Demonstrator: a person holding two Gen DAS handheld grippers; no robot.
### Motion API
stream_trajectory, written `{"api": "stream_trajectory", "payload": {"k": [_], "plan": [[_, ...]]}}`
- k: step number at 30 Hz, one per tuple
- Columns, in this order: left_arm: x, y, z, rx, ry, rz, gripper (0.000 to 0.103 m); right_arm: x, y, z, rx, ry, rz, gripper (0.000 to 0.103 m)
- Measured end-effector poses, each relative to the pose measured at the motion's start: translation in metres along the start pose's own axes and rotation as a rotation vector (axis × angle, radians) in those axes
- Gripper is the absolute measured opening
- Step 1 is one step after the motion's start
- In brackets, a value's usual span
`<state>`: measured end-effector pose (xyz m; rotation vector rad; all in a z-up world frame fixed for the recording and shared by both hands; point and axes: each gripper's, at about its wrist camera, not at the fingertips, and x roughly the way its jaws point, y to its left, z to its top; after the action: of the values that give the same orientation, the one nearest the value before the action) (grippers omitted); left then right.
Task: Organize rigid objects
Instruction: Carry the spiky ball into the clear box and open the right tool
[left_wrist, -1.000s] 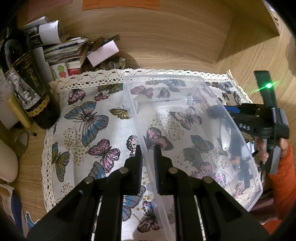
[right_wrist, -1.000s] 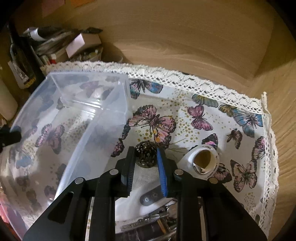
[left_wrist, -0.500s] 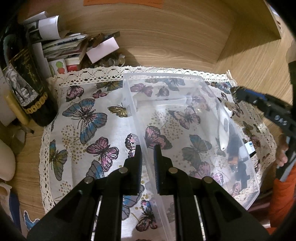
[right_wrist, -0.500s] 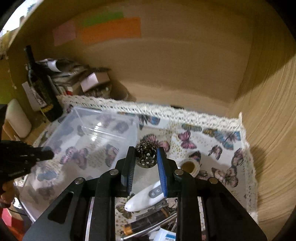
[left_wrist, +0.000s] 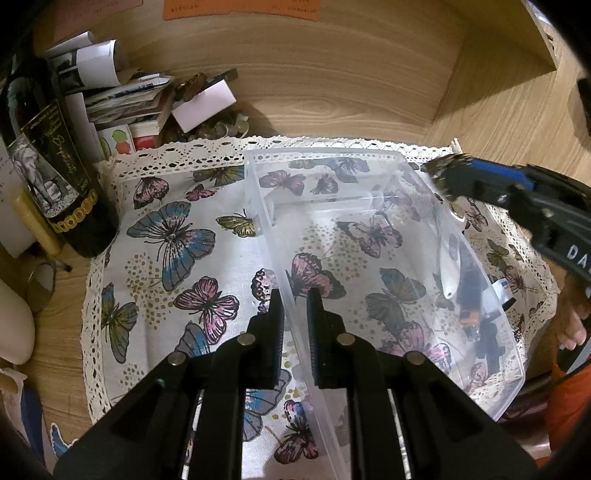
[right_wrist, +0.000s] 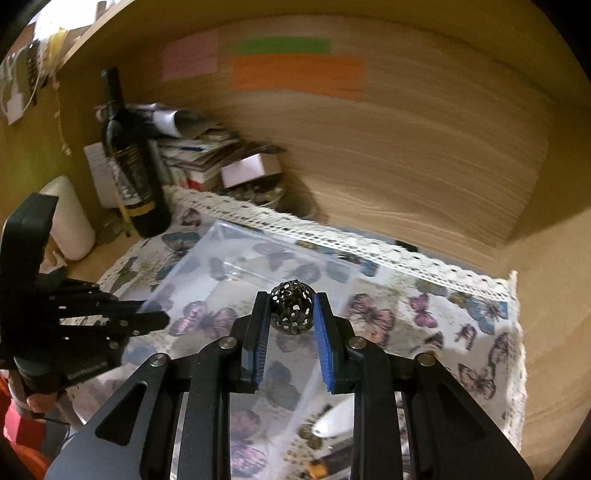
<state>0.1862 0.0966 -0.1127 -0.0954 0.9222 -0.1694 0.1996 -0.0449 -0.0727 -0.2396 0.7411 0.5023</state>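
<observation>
A clear plastic bin (left_wrist: 325, 153) lies on the butterfly cloth (left_wrist: 166, 240). My left gripper (left_wrist: 293, 295) is shut on the bin's near left wall, one finger inside and one outside. My right gripper (right_wrist: 291, 297) is shut on a dark perforated metal ball (right_wrist: 291, 314) and holds it in the air over the bin's (right_wrist: 229, 266) right side. The left wrist view shows the right gripper (left_wrist: 448, 177) reaching in from the right above the bin's far right corner. In the right wrist view the left gripper (right_wrist: 147, 314) sits at the bin's left edge.
A white oblong object (left_wrist: 448, 266) and dark small items (left_wrist: 472, 295) lie on the cloth beyond the bin's right wall. A dark wine bottle (left_wrist: 55, 177) and a heap of papers (left_wrist: 129, 99) stand at the back left. A wooden wall closes the back.
My right gripper lifted the ball off the cloth and carried it up and left, over the bin. The left gripper and the bin stayed put.
</observation>
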Motion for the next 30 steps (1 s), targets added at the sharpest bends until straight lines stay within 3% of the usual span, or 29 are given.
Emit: {"api": "stream_trajectory", "payload": {"k": [15,30], "plan": [[-0.001,-0.002,-0.004,0.002,-0.03,0.0,0.013,0.07,0.027,0.011,-0.062,0.184,0.088,0.021],[-0.001,-0.003,-0.003,0.002,-0.025,-0.002,0.013,0.076,0.036,0.018,-0.1,0.196,0.099,0.024]]}}
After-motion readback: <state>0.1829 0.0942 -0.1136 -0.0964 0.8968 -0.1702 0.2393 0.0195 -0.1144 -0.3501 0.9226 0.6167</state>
